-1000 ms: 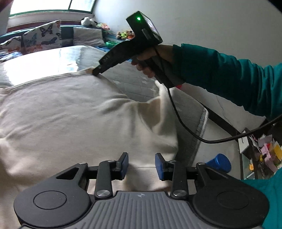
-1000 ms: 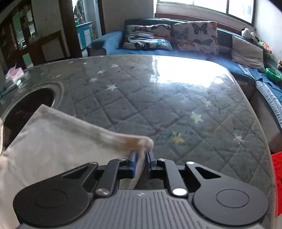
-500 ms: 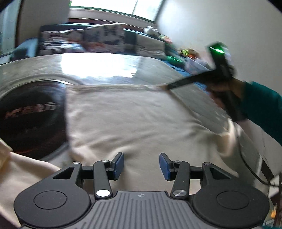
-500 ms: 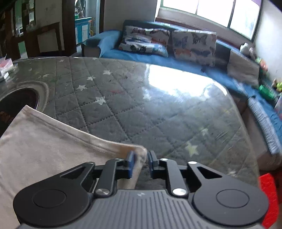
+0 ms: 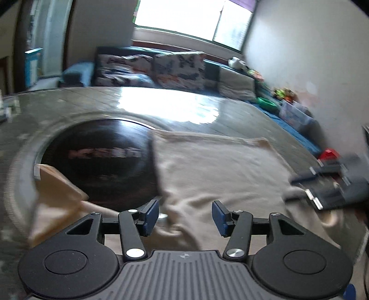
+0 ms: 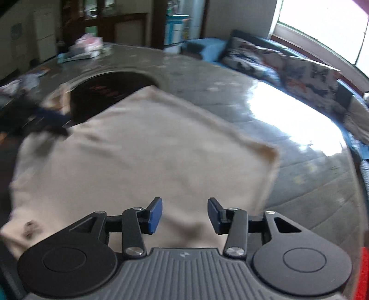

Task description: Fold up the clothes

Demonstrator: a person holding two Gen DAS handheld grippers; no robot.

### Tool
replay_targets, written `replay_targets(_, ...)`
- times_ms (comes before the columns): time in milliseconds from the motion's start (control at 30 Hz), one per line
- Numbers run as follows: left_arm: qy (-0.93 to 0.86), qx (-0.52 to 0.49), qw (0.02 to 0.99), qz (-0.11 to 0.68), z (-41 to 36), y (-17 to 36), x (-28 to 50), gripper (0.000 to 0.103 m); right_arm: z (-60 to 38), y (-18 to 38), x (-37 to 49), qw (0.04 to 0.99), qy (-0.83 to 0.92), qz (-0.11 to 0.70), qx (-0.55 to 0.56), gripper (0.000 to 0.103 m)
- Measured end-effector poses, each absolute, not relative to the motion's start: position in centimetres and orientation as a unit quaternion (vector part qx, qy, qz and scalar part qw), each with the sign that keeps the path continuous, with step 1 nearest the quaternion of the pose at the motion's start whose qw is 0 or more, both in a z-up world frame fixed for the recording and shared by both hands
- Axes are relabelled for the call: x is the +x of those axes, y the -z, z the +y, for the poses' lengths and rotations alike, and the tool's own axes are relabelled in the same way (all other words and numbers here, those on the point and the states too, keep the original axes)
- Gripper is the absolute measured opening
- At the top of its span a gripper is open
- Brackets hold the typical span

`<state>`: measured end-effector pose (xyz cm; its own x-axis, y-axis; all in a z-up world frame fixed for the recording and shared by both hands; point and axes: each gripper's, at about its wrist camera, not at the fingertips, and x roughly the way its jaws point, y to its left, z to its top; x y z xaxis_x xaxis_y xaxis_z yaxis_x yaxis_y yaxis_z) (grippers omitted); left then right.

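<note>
**Both claws released above the cream garment**

We see the cream garment (image 5: 221, 170) spread flat on the grey quilted surface (image 5: 233, 120), its far edge folded into a straight line. One side of the cloth lies over the dark round inset (image 5: 101, 161) set into the surface, covering part of its rim. A second flap of the same pale fabric (image 5: 55, 191) lies bunched at the near-left side of the inset in our left wrist view.

Our left claw (image 5: 185, 215) is spread wide, its blue pads apart with nothing between them, and it hangs just above the near part of the garment. Our right claw (image 6: 185, 214) is likewise released, pads well apart, over the near edge of the cloth. In the left wrist view the right claw shows as a blurred dark shape at the garment's right edge; whether it touches the cloth there we cannot tell.

From the right wrist view the garment's far-right corner (image 6: 272, 154) lies on the surface, slightly curled. Behind the surface stands a blue sofa (image 6: 288, 64) with patterned cushions (image 5: 177, 69) under a bright window (image 5: 184, 20). Both views are motion-blurred.
</note>
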<state>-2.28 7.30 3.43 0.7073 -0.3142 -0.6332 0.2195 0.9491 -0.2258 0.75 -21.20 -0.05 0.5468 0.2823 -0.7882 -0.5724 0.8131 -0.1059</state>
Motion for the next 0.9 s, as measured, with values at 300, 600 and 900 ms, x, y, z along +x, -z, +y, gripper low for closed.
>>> replay_targets(300,0.026,-0.067,0.937,0.342,12.8,-2.9,-3.4,0.055,-16.9,0.1,-5.2,0.846,-0.312,0.384,-0.199,0.055)
replay_targets(600,-0.025,-0.001,0.946,0.325,14.0,-2.1,-3.9,0.055,-13.6,-0.3,-7.5,0.834,-0.365,0.363,-0.198,0.056)
replay_targets(900,-0.085,-0.047,0.942,0.322,16.2,-1.7,-3.3,0.053,-12.2,0.1,-8.2,0.828,-0.382,0.364,-0.192,0.056)
